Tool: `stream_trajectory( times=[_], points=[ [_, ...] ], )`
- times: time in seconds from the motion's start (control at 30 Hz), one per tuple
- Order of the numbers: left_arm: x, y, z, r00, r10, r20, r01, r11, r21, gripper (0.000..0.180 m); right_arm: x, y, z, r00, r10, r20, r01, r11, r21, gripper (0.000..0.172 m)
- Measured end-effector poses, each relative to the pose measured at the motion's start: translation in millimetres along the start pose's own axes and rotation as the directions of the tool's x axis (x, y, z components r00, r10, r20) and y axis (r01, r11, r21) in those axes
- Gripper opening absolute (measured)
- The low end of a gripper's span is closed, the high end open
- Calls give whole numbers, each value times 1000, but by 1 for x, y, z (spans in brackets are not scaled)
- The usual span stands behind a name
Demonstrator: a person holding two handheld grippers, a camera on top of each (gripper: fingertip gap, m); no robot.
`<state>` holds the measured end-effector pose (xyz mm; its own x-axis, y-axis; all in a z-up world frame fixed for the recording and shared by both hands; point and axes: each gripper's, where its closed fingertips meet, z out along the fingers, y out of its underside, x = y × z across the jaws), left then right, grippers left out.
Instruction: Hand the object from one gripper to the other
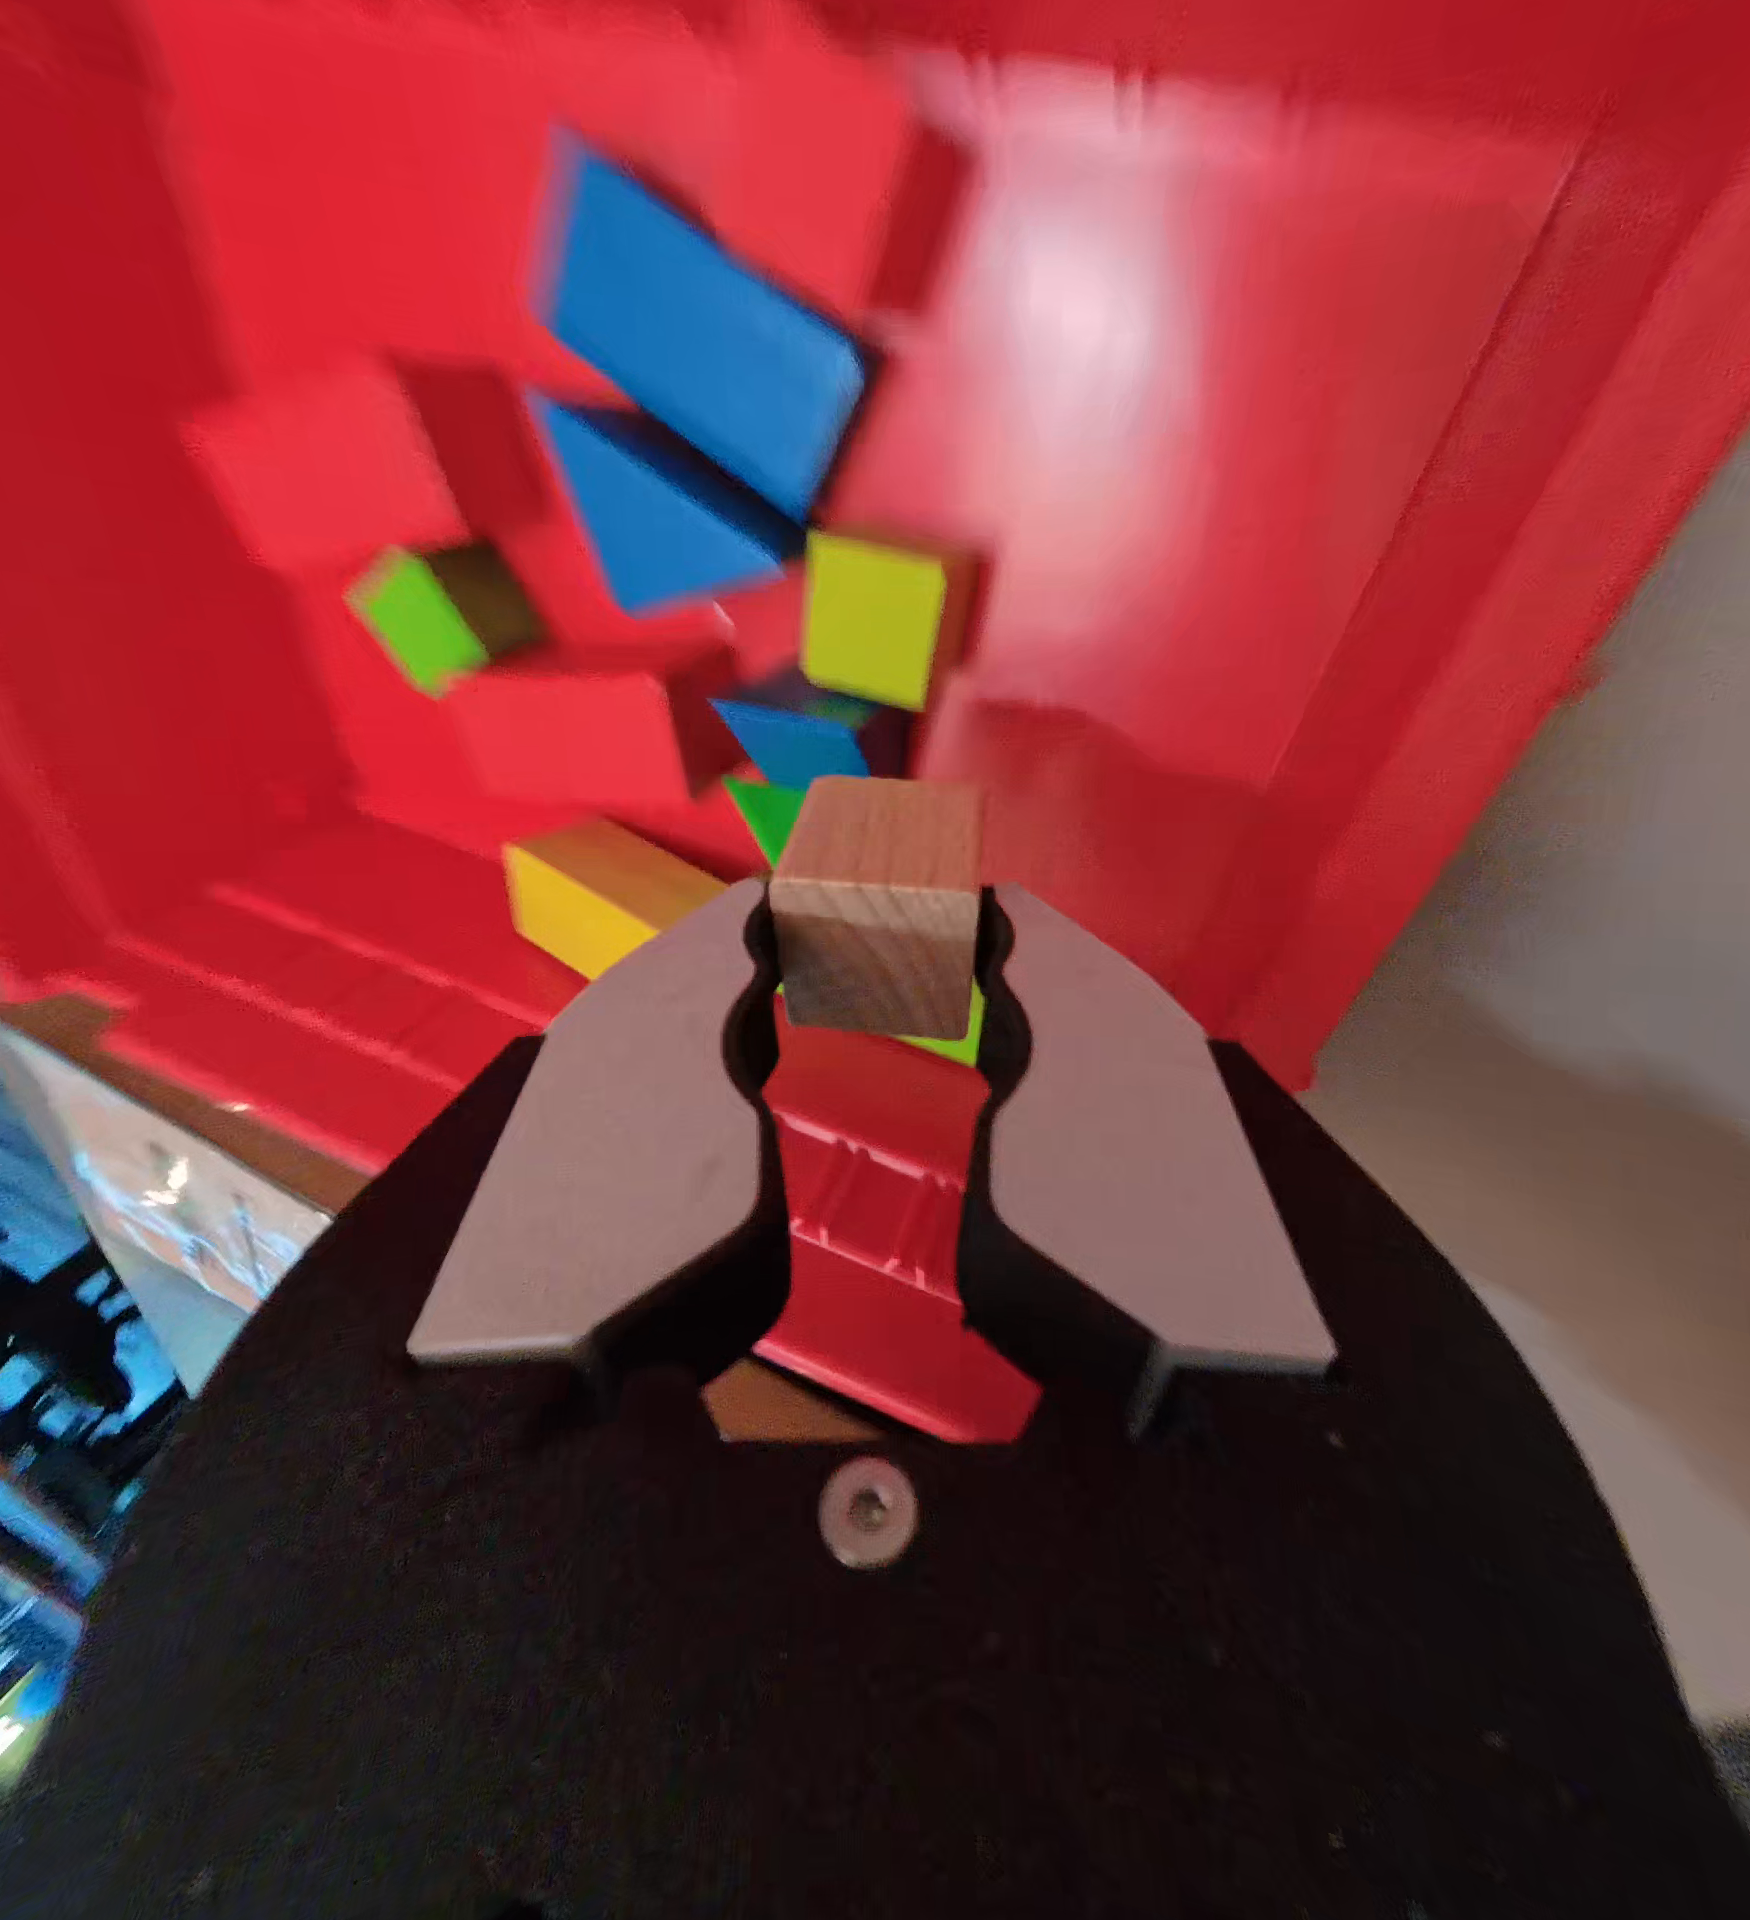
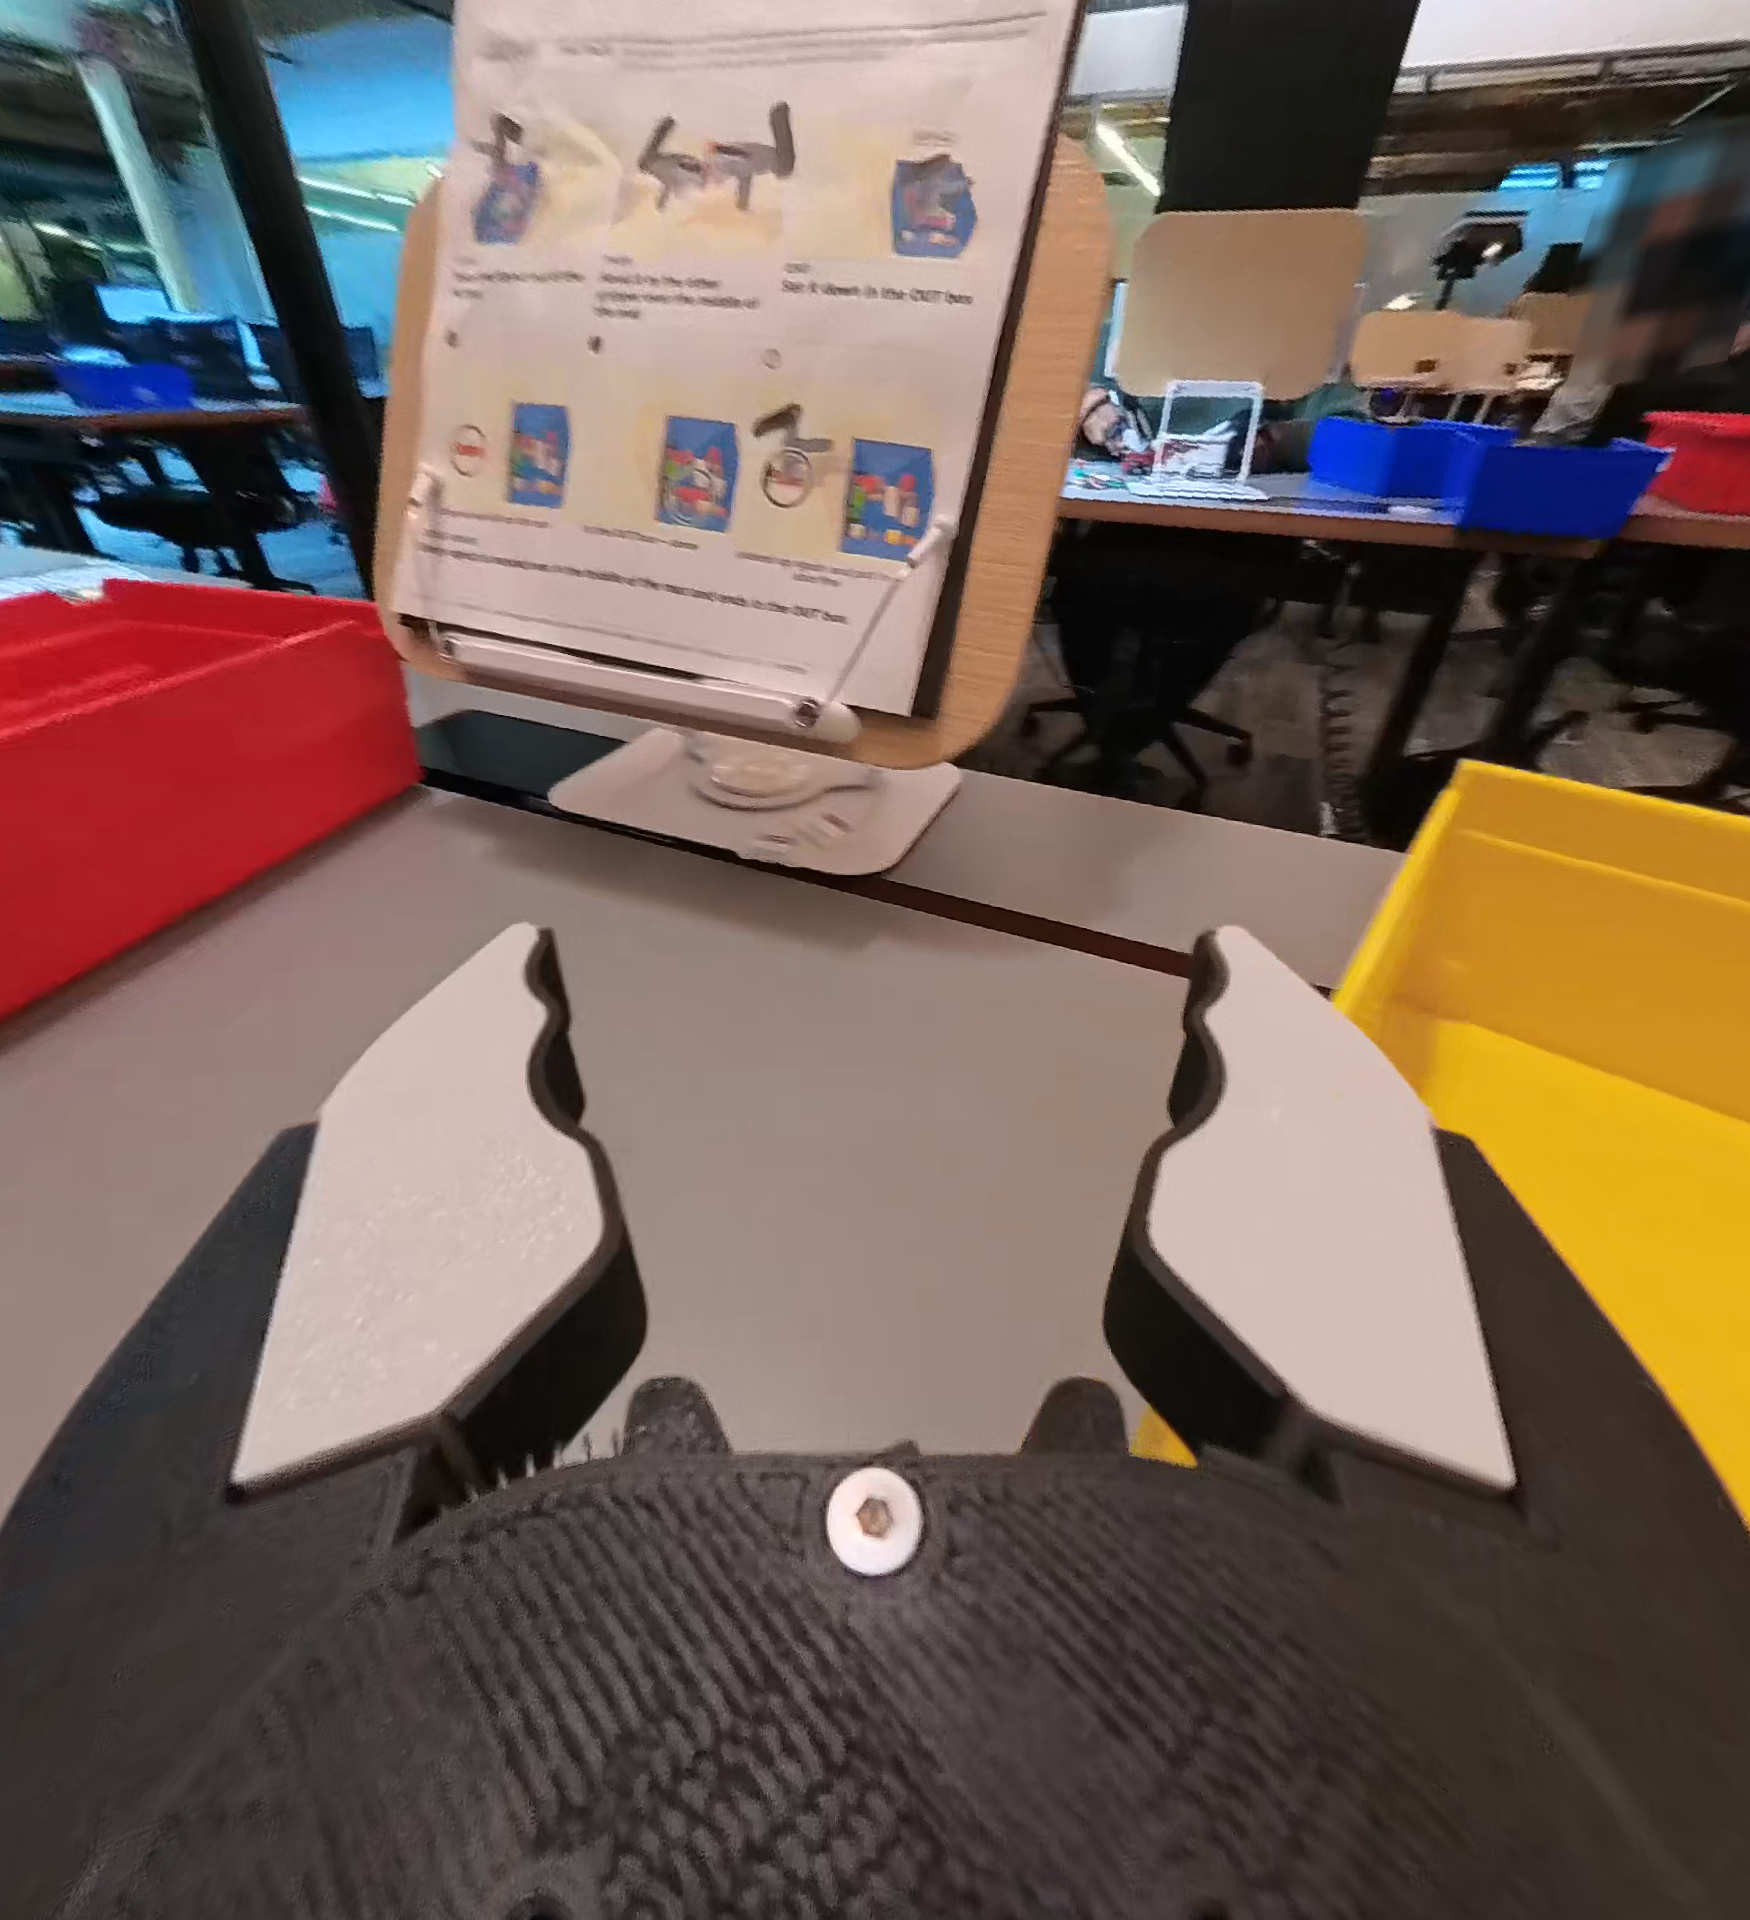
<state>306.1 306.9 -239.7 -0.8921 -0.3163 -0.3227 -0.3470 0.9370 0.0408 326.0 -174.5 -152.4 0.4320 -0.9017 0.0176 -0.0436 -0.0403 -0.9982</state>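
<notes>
Grainy wooden cube (image 1: 876, 930), glossy red bin (image 1: 1370, 520)

1. The left tool (image 1: 876, 935) points steeply down. Its two grey fingers (image 1: 632, 1091) are drawn close together, with only a narrow channel between them.
2. Its fingertips clamp a small plain wooden cube (image 1: 876, 935), one tip pressed against each side. The cube sits right at the tips and juts out past them.
3. The right tool (image 2: 871, 987) is held low and nearly level, pointing forward.
4. Its two pale fingers (image 2: 435, 1195) are spread wide apart, and nothing sits between them.
5. On both tools the black body (image 2: 850, 1714) fills the lower part of its view, with a single screw at the middle.
</notes>
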Motion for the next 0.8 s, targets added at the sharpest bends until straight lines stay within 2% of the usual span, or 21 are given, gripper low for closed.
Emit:
stream_trajectory(
  times=[0.03, 0.1, 0.13, 0.2, 0.27, 0.33, 0.4, 0.47, 0.53, 0.63, 0.7, 0.73, 0.8],
  points=[
    [-4, -15, -18, 999, -29, 39, 25, 995, 92, 35, -9, -1, 1, 999, 1, 44, -1, 1000, 2, 111],
    [-2, -53, -57, 994, -70, 87, 39, 949, 314, 35, -33, -10, -4, 987, -50, 154, 51, 999, -6, 81],
    [2, -73, -77, 990, -77, 118, 20, 906, 424, 35, -39, -25, -9, 985, -97, 140, 92, 995, 40, 79],
    [18, -112, -112, 985, -75, 156, -35, 793, 608, 35, -49, -59, -22, 984, -144, 105, 123, 975, 185, 100],
    [40, -149, -135, 985, -75, 157, -69, 661, 748, 35, -72, -70, -28, 968, -141, 210, 81, 960, 268, 97],
    [66, -182, -145, 990, -58, 130, -80, 531, 843, 34, -94, -67, -25, 936, -90, 341, -8, 961, 276, 100],
    [86, -211, -148, 989, -53, 135, -101, 417, 903, 34, -115, -57, -19, 881, -10, 474, -112, 967, 229, 101],
    [100, -235, -146, 983, -68, 173, -142, 320, 937, 34, -137, -48, -17, 770, 116, 628, -251, 959, 132, 98],
    [115, -252, -143, 977, -67, 202, -181, 238, 954, 34, -157, -38, -15, 603, 285, 745, -393, 919, -34, 98],
    [131, -266, -144, 964, -89, 249, -234, 145, 961, 34, -176, -26, -17, 258, 526, 811, -548, 771, -326, 96],
    [140, -270, -140, 966, -68, 251, -240, 137, 961, 35, -179, -25, -19, 54, 601, 797, -607, 654, -452, 81],
    [143, -271, -139, 963, -66, 262, -251, 142, 958, 35, -181, -21, -18, -4, 631, 775, -606, 615, -504, 78],
    [146, -271, -135, 962, -67, 265, -253, 148, 956, 35, -190, -7, -15, -20, 687, 726, -560, 594, -578, 77]
  ],
)
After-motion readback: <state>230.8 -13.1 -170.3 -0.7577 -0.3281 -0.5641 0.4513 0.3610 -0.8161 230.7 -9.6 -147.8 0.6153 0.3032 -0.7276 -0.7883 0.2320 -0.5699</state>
